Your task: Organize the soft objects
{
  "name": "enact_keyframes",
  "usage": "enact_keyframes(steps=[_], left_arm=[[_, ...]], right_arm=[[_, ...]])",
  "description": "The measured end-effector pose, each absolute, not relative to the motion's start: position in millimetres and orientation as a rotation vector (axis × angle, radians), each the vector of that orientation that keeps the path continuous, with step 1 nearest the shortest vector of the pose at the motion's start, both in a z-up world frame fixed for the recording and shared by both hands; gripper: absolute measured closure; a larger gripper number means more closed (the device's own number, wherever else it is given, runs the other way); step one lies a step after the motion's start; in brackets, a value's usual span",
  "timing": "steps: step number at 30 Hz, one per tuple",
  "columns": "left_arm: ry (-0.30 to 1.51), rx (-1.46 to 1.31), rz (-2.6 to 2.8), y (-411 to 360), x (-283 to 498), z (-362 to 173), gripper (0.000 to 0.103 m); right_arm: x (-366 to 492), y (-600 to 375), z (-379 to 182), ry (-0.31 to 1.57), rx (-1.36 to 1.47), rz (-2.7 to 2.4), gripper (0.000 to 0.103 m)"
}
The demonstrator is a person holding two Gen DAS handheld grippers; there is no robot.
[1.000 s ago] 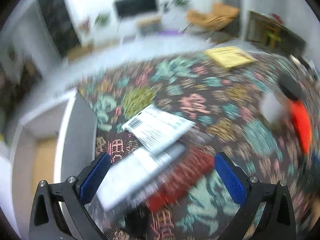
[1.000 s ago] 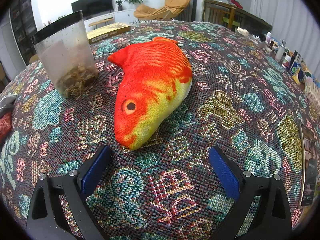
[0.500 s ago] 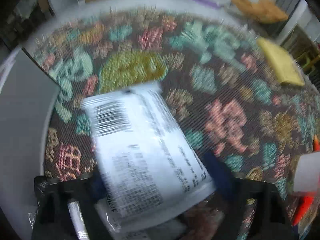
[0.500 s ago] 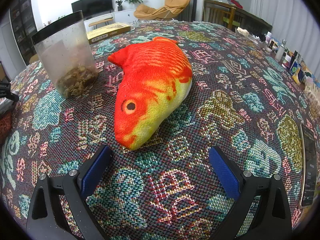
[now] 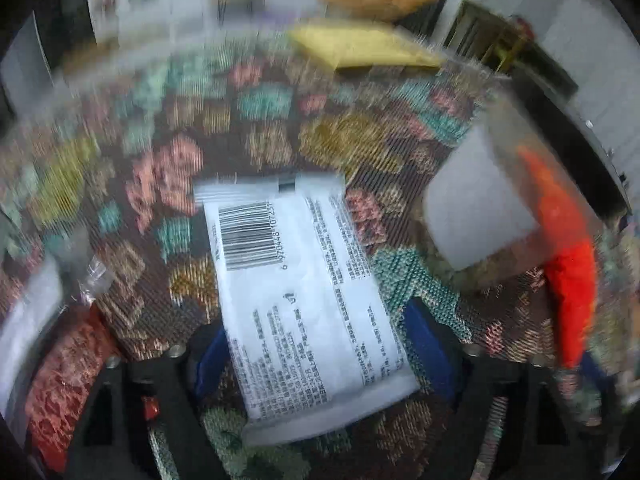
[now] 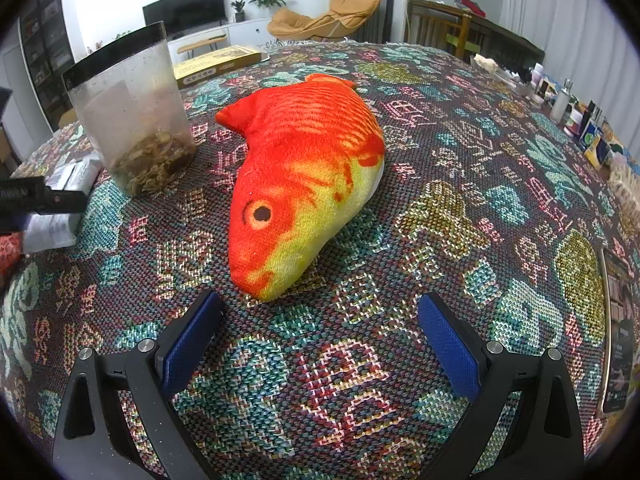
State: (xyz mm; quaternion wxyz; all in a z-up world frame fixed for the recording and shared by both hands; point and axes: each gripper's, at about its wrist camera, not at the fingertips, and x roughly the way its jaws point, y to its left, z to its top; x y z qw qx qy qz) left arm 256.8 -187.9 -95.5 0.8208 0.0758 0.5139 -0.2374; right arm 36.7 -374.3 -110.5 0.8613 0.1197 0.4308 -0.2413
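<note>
Tablecloth (image 6: 460,184): coarse woven cloth, matt, with a rough raised weave in many colours.
Fish toy (image 6: 304,168): soft plush fabric, matt, short fine nap, printed scales and eye.
White packet (image 5: 304,296): smooth plastic film, slightly glossy, printed with a barcode and small text; blurred in the left wrist view.
Canister (image 6: 132,108): clear plastic, dusty and cloudy on the walls, with a glossy black rim band.
Right gripper (image 6: 320,344): matt black moulded plastic arms, bright metal screw heads, blue pads with a fine rubbery texture.
Yellow box (image 6: 216,65): printed cardboard, low sheen.
Red pouch (image 5: 60,376): crinkled clear film, glossy.
</note>
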Motion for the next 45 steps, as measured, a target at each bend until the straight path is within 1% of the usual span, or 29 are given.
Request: enact_keyframes(steps=[1,4,7,11,45], left_arm=[[1.081,0.198,-0.483,-190.7,250.3,-97.9,0.005],[1.039,0.250,-0.456,-186.9,229.5,-105.4,0.004],[1.001,0.224,-0.438,-168.0,213.9,-107.3,0.000],[0.932,0.209,-0.436,-157.7,196.1,-110.2,0.000],[0.933,0.195,-0.433,-157.2,199.4,-113.9,0.000]], right_arm=[[36.0,-372.3,-109.1,0.903,0.251,-0.507,0.003],[36.0,-372.6,-109.2,0.903,0.251,-0.507,0.003],[36.3,-372.8,-109.8,0.903,0.251,-0.507,0.003],[35.8,-372.6,-109.0,0.903,0.251,-0.507,0.003],[35.9,-373.0,-109.3,0.903,0.252,-0.506,0.003]])
